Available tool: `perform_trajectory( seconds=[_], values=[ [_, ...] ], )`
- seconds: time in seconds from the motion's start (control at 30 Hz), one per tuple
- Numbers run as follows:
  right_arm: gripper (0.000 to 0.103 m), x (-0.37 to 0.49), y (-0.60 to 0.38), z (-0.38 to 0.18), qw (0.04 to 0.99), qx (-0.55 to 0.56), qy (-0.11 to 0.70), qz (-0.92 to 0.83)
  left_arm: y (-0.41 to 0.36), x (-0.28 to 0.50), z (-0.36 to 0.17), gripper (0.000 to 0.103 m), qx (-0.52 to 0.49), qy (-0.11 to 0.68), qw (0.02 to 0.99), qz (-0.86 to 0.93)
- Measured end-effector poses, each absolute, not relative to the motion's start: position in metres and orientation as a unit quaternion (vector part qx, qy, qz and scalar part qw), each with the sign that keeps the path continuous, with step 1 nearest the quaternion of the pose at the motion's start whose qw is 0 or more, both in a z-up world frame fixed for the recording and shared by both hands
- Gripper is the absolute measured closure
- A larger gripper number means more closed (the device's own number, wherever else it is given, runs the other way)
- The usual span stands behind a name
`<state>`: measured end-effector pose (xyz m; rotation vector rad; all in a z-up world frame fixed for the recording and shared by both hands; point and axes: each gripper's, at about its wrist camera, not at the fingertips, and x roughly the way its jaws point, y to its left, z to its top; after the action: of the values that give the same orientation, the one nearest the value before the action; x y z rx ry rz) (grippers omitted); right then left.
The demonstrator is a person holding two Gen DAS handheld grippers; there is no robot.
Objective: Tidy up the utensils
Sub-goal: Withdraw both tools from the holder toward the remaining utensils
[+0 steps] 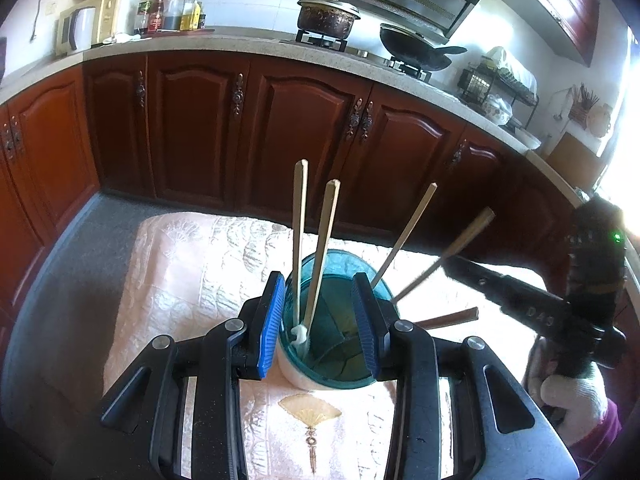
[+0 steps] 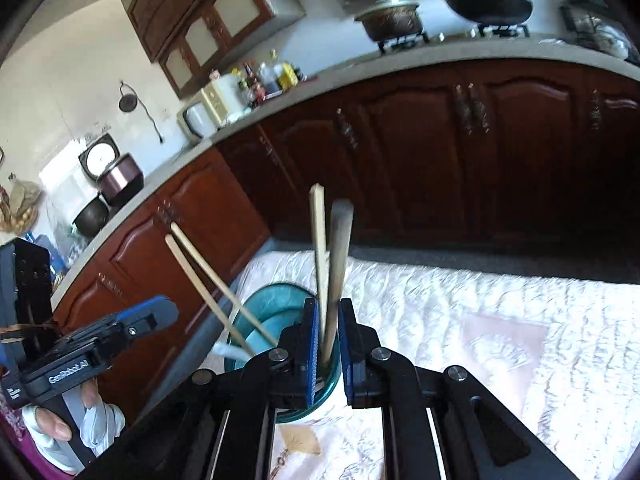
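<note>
Step in hand: loading chopsticks into the teal cup [image 1: 340, 344]. Right gripper [image 2: 329, 344] is clamped on two chopsticks [image 2: 334, 280] above the cup; left gripper [image 1: 320, 320] stands apart, straddling the rim. Next: lower, then release.

Teal glass cup [image 1: 340, 364]; pale wood chopsticks [image 1: 298, 240]; blue-padded black tongs [image 1: 320, 320]; pink fan-patterned cloth [image 1: 192, 272].
</note>
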<state>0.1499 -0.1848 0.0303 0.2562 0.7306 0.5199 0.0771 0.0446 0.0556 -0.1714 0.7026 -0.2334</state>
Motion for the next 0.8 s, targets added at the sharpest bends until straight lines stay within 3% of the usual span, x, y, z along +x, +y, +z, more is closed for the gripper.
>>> perform_trajectory(
  seconds=[0.1, 0.23, 0.57, 0.67, 0.8],
  values=[
    [0.091, 0.151, -0.189, 0.028, 0.887, 0.144, 0.358, 0.253, 0.048, 0.073, 0.055, 0.062, -0.087, 0.342, 0.929, -0.112],
    [0.074, 0.141, -0.204, 0.029, 0.887, 0.156, 0.359, 0.246, 0.051, 0.067, 0.051, 0.061, -0.089, 0.344, 0.928, -0.107],
    [0.068, 0.106, -0.232, 0.027, 0.887, 0.163, 0.368, 0.226, 0.044, 0.049, 0.035, 0.061, -0.075, 0.353, 0.928, -0.088],
    [0.065, 0.093, -0.24, 0.024, 0.885, 0.162, 0.376, 0.221, 0.04, 0.042, 0.032, 0.046, -0.071, 0.351, 0.93, -0.085],
    [0.064, 0.074, -0.25, 0.021, 0.886, 0.157, 0.383, 0.21, 0.034, 0.033, 0.026, 0.045, -0.065, 0.357, 0.928, -0.09]
  ],
)
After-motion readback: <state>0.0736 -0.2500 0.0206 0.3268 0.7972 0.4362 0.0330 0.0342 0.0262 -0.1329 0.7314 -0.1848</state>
